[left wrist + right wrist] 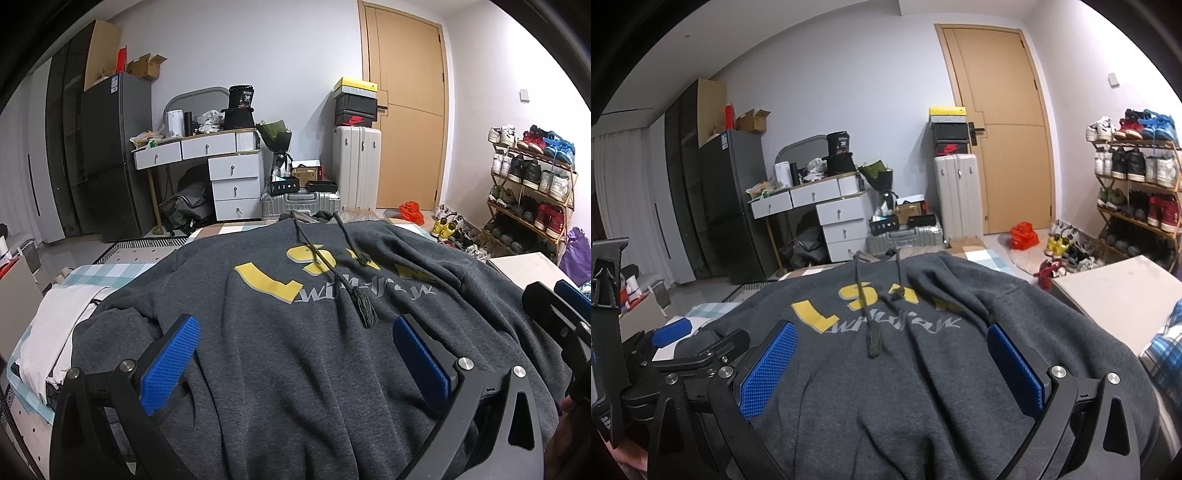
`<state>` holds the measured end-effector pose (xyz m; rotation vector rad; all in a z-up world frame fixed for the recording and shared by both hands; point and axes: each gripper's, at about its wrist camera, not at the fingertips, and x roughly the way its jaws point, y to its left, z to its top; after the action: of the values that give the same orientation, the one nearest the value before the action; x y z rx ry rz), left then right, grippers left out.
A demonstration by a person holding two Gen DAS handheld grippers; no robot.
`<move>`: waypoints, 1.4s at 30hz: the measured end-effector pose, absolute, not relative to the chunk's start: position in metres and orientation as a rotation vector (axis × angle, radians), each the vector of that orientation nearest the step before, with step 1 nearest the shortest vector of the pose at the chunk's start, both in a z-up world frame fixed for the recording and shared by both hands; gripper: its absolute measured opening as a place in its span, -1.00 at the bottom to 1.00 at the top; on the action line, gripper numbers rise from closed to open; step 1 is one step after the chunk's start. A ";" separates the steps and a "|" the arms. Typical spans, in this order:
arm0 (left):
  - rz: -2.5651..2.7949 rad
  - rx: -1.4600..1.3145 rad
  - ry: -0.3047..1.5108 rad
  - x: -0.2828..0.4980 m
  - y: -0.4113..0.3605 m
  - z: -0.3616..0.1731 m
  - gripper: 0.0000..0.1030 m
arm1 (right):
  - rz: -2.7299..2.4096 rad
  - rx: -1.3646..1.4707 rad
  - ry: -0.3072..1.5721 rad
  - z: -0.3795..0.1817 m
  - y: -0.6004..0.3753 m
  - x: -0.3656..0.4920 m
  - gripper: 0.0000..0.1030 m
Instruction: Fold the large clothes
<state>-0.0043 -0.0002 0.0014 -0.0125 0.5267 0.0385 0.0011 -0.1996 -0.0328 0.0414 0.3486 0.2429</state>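
While both spread wide, left gripper (295, 354), right gripper (892, 363), one hoodie (295, 369), two drawstrings (325, 258)

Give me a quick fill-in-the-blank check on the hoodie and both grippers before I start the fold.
1. The grey hoodie lies spread with its printed side facing ____.
2. Its big block letters are ____ in colour.
3. Both the left gripper and the right gripper are ____.
4. The door behind is ____.

Missing words: up; yellow; open; closed
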 end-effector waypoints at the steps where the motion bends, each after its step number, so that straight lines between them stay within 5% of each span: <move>1: 0.040 -0.011 0.526 -0.004 0.000 0.001 0.98 | 0.243 0.042 0.349 -0.033 -0.200 0.001 1.00; 42: 0.019 -0.010 0.524 -0.004 -0.002 0.001 0.98 | 0.265 0.085 0.355 -0.029 -0.207 0.001 1.00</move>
<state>-0.0041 -0.0019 0.0005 -0.0103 0.5237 0.0191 0.0014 -0.2068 -0.0293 0.0852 0.3555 0.2650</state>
